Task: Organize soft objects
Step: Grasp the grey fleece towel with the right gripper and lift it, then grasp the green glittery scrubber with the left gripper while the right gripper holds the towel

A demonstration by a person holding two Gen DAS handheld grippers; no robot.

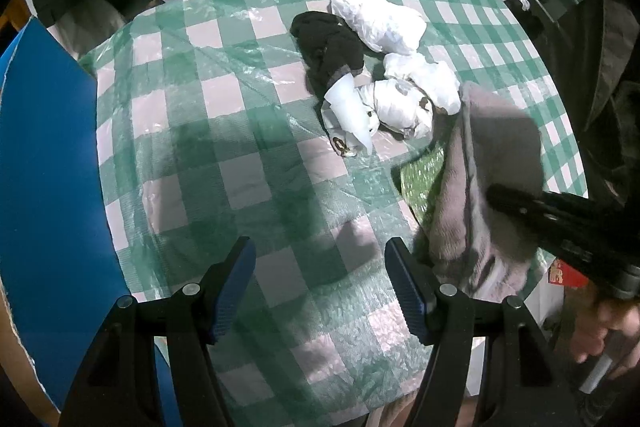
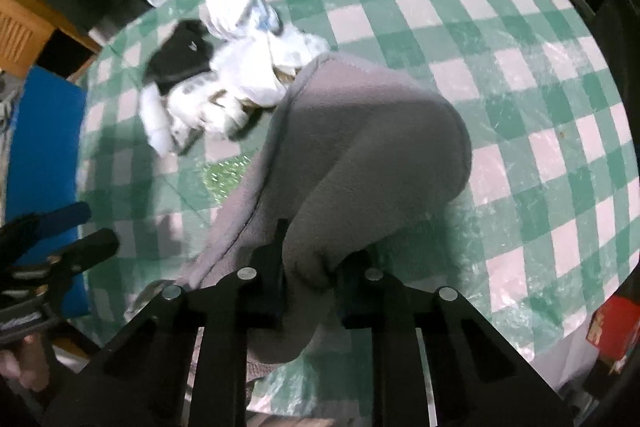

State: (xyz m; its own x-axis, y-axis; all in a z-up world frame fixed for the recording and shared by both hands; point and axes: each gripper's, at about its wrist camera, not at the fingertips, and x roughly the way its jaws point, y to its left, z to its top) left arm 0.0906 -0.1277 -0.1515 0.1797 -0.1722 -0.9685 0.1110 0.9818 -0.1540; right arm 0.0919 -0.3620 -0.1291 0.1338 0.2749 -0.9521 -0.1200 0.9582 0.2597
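Right tongs (image 2: 308, 267) clamping grey fleece (image 2: 360, 147)

Grey garment (image 2: 360, 147) matt fleecy cloth; tablecloth (image 1: 240, 155) glossy crinkled plastic; white bags (image 1: 380, 19) thin plastic.

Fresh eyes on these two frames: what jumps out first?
The grey fleece cloth, bunched and clamped in the right gripper over the green checked tablecloth. Behind it, a heap of white plastic bags and a black garment sits mid-table. The left gripper hangs open, empty.
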